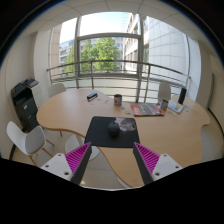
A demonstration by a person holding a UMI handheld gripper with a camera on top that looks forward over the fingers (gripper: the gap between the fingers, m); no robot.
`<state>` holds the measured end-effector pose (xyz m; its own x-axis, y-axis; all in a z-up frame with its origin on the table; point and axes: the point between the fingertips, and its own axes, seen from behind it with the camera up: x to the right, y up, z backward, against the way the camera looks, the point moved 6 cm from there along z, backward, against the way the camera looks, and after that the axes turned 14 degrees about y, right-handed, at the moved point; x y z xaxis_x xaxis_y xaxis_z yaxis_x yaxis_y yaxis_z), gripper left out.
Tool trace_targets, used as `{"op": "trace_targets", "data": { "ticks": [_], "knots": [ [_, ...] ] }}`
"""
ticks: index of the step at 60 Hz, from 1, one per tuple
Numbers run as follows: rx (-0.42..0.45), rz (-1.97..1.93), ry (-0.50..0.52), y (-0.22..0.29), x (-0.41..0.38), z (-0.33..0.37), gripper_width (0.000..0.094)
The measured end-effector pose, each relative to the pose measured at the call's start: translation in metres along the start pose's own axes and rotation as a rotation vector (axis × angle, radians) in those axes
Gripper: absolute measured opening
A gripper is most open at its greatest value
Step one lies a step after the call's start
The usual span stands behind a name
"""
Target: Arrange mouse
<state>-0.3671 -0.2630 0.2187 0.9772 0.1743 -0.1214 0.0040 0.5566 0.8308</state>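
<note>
A dark mouse point(114, 128) lies on a black mouse mat point(112, 131) near the front edge of a curved wooden table point(70, 108). A small dark object point(128, 126) lies on the mat just right of the mouse. My gripper point(113, 158) is open and empty, held above the floor short of the table. Its two fingers with magenta pads point(79, 157) stand wide apart. The mat and mouse lie ahead of the fingers, beyond their tips.
A cup point(117, 100), a book point(146, 109) and small items point(92, 96) lie farther back on the table. White chairs point(27, 140) stand at the left and front. A black machine point(24, 100) stands at the left. Large windows with a railing lie behind.
</note>
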Motion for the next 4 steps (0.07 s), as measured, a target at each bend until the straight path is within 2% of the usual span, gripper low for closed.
{"op": "trace_targets", "data": {
  "ticks": [4],
  "knots": [
    [0.003,0.003,0.004,-0.0041,-0.0035,0.0042,0.0846]
  ]
}}
